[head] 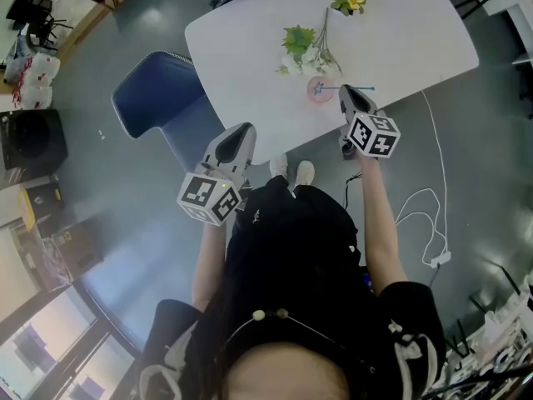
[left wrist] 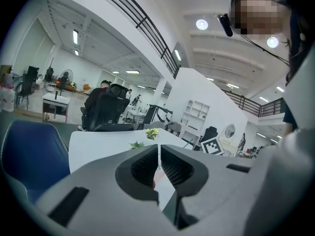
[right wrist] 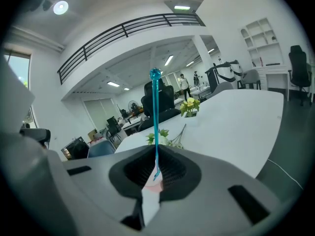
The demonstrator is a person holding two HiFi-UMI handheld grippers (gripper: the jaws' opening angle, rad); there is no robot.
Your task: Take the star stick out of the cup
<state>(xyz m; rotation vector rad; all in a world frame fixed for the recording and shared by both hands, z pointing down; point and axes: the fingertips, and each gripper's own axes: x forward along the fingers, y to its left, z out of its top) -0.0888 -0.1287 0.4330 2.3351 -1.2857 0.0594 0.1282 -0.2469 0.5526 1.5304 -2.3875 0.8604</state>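
Observation:
A small pink cup (head: 317, 91) stands near the front edge of the white table (head: 400, 32). The thin teal star stick (head: 335, 87) reaches from the cup toward my right gripper (head: 348, 95). In the right gripper view the stick (right wrist: 155, 117) rises straight up from between the pads, star end (right wrist: 155, 73) on top, and my right gripper (right wrist: 156, 157) is shut on its lower end. The cup (right wrist: 151, 185) shows just below the jaws. My left gripper (head: 242, 133) hangs off the table's near-left edge, and the left gripper (left wrist: 159, 152) is shut on nothing.
Artificial flowers lie behind the cup: a green and white sprig (head: 301, 48) and a yellow bloom (head: 348, 0). A blue chair (head: 158, 98) stands at the table's left. A white cable (head: 429, 215) trails on the floor at the right. Black equipment (head: 33, 140) sits far left.

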